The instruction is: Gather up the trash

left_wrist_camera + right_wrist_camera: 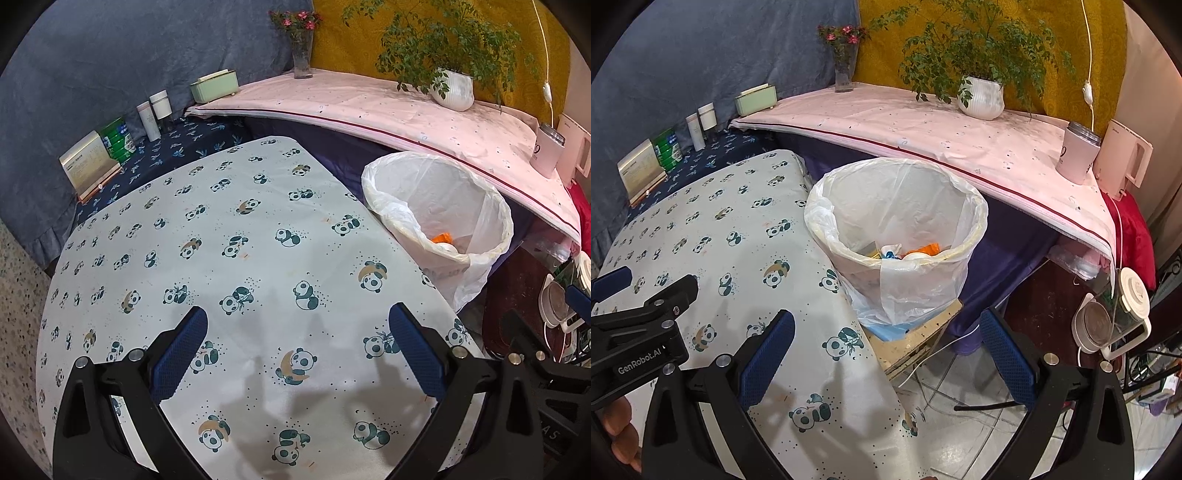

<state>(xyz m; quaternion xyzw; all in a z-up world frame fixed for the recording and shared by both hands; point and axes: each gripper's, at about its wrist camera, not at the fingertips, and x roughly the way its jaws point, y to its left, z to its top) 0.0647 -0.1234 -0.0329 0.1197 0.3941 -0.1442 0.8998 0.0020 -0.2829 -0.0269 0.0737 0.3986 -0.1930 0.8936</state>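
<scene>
A bin lined with a white plastic bag [894, 229] stands on a low stool right of the panda-print table [713, 243]; orange and white scraps [916, 251] lie at its bottom. In the left wrist view the same bin [439, 214] is at the table's right edge. My left gripper [297, 325] hovers open over the bare panda cloth [229, 236], nothing between its blue pads. My right gripper [886, 328] is open too, empty, in front of the bin and above the table's edge. The left gripper's black body [639, 332] shows at the left of the right wrist view.
A pink-covered shelf [905, 125] behind the bin carries a potted plant [982, 96], flower vase [844, 74], green box [755, 98], pink cup [1076, 151] and kettle [1123, 166]. Cans and bottles [147, 118] stand at the back left. A glass kettle [1108, 317] and cables lie on the floor at right.
</scene>
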